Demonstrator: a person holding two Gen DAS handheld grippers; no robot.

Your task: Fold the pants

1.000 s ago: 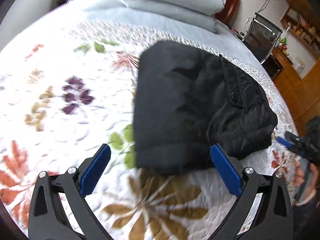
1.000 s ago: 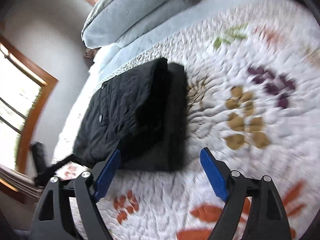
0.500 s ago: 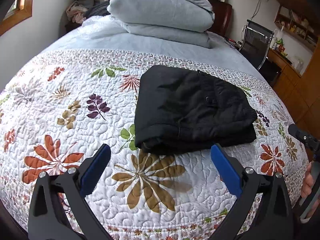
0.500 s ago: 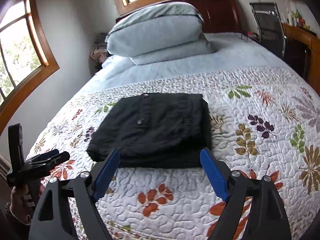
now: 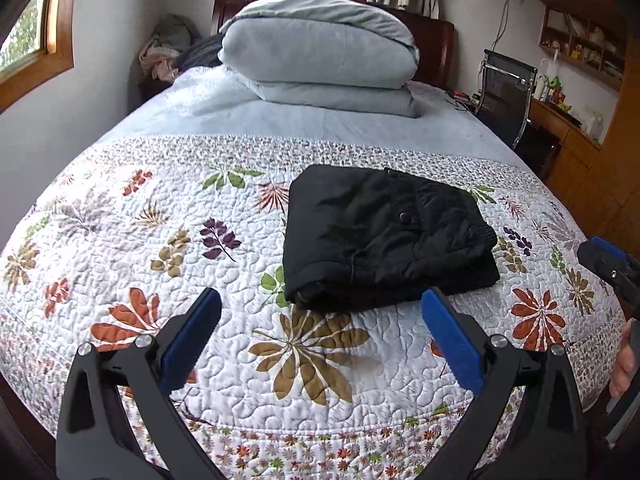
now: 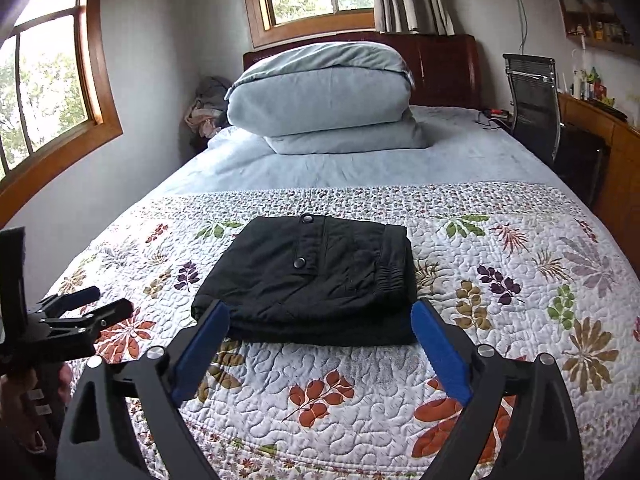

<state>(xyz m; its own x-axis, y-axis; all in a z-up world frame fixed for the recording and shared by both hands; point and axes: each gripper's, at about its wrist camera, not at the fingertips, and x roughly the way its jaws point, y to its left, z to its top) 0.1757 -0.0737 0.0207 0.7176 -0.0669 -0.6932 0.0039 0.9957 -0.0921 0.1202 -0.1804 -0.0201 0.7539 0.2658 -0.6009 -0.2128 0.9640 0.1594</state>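
Black quilted pants [image 6: 316,280] lie folded into a flat rectangular stack, snap buttons facing up.

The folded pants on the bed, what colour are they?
Black pants, clearest in the right wrist view.

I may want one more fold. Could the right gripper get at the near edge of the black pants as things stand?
Probably yes: the right gripper, jaws opening and empty, faces the pants with only bare quilt between.

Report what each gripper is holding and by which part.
Nothing is held. The left gripper is open and empty; the right gripper's jaws are opening, empty. The folded black pants lie free on the quilt.
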